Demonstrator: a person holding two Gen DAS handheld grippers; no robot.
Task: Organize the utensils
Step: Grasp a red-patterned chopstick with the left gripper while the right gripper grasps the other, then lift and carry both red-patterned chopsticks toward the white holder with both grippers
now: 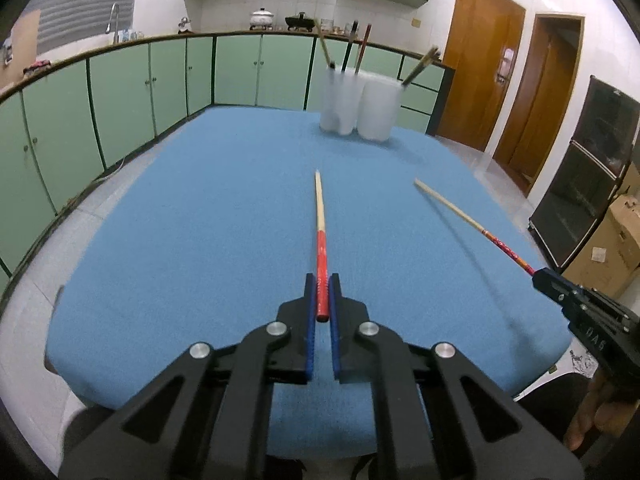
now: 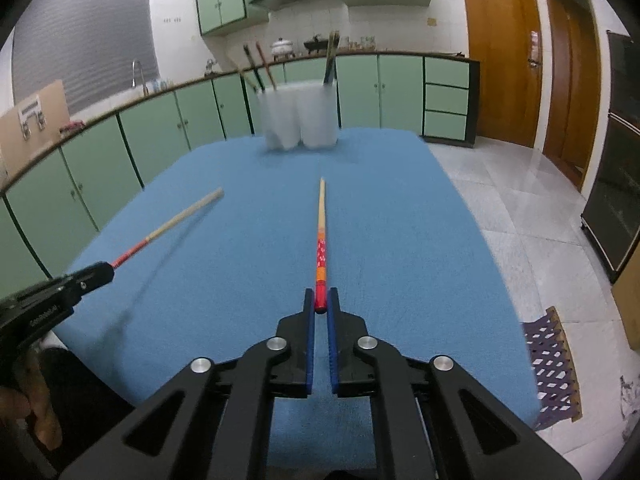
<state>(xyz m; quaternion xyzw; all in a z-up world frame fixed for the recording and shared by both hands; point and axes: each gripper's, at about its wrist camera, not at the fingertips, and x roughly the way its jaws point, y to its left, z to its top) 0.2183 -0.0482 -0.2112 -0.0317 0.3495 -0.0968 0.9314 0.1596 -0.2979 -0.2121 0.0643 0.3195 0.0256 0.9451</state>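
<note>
My left gripper (image 1: 322, 280) is shut on the red end of a red-and-wood chopstick (image 1: 320, 224), held above the blue table cloth (image 1: 180, 240) and pointing toward the far end. My right gripper (image 2: 321, 296) is shut on a second chopstick (image 2: 321, 232) with a red and orange patterned handle. Each gripper shows in the other's view: the right one (image 1: 538, 276) with its chopstick (image 1: 460, 214), the left one (image 2: 110, 270) with its chopstick (image 2: 176, 218). Translucent white cups (image 1: 356, 104) at the table's far end hold several chopsticks; they also show in the right wrist view (image 2: 298, 118).
Green cabinets (image 1: 120, 96) with a counter, sink and pots run behind and left of the table. Wooden doors (image 1: 480, 60) and a dark glass cabinet (image 1: 588, 184) stand on the right. A cardboard box (image 1: 612, 240) and a woven mat (image 2: 552, 364) lie on the tiled floor.
</note>
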